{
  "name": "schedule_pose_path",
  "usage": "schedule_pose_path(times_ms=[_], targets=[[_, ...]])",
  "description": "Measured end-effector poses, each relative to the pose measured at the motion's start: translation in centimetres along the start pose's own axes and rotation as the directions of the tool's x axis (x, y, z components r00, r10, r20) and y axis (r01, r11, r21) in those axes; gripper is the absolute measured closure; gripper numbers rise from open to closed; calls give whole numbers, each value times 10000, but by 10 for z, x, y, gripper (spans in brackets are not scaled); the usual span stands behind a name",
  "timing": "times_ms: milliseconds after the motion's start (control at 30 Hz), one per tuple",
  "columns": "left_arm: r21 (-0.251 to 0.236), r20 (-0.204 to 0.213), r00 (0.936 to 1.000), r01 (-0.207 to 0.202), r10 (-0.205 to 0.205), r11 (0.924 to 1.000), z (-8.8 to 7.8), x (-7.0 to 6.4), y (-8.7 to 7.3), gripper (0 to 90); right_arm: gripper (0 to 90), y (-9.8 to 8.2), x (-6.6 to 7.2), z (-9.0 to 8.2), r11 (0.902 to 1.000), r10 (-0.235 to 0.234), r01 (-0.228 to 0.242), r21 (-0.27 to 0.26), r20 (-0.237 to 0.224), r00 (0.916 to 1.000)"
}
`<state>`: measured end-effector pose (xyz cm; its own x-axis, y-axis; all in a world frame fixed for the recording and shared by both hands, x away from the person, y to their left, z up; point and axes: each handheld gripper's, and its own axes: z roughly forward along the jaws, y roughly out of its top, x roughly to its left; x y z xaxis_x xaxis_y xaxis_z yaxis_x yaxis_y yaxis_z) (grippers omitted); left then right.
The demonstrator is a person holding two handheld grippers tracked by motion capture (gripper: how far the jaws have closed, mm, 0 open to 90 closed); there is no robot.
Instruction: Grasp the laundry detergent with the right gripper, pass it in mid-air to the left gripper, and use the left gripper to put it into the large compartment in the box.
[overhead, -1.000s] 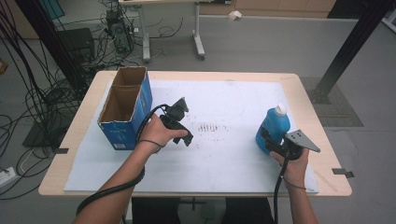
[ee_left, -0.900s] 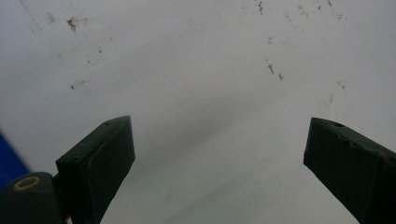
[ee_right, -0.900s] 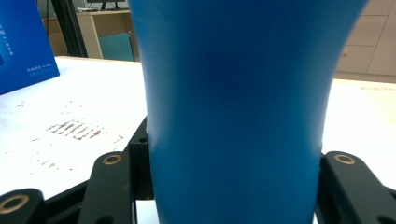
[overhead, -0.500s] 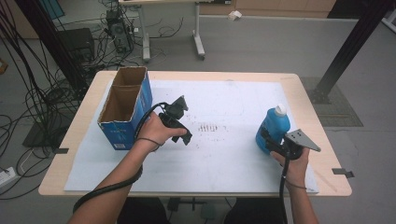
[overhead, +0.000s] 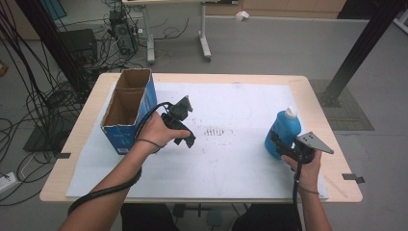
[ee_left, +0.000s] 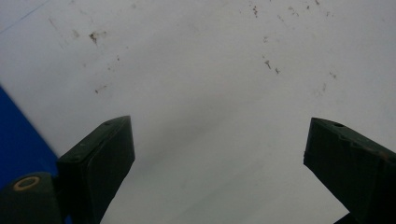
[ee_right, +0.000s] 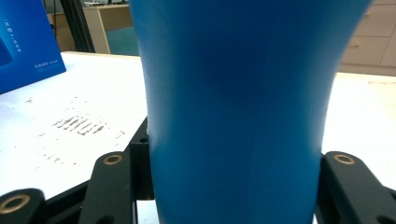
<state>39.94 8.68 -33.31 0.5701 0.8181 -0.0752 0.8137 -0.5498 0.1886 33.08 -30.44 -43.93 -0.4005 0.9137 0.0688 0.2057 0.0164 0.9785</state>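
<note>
A blue bottle with a white cap stands upright at the right of the white sheet. My right gripper is shut on its lower body; in the right gripper view the bottle sits between the two black jaws, pressed from both sides. My left gripper hovers over the middle left of the sheet, pointing down and to the right, beside the blue cardboard box. Its jaws stand wide apart in the left gripper view, my left gripper holding nothing over the bare sheet.
The open-topped box stands near the table's left edge. A patch of small brown marks lies on the white sheet between the two grippers. Cables and a second table's legs lie on the floor beyond.
</note>
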Motion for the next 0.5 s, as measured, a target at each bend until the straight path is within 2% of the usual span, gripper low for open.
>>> schedule_pose_path(times_ms=[233,500], targets=[[97,-47,9996,-268,268,9996,-6,3,0,90,443,5,-7,-2,9999,61,-59,96,-242,9997],[272,-39,9946,-1031,1032,9943,-17,3,-1,87,443,14,-14,-6,9998,-71,85,181,-764,9971]])
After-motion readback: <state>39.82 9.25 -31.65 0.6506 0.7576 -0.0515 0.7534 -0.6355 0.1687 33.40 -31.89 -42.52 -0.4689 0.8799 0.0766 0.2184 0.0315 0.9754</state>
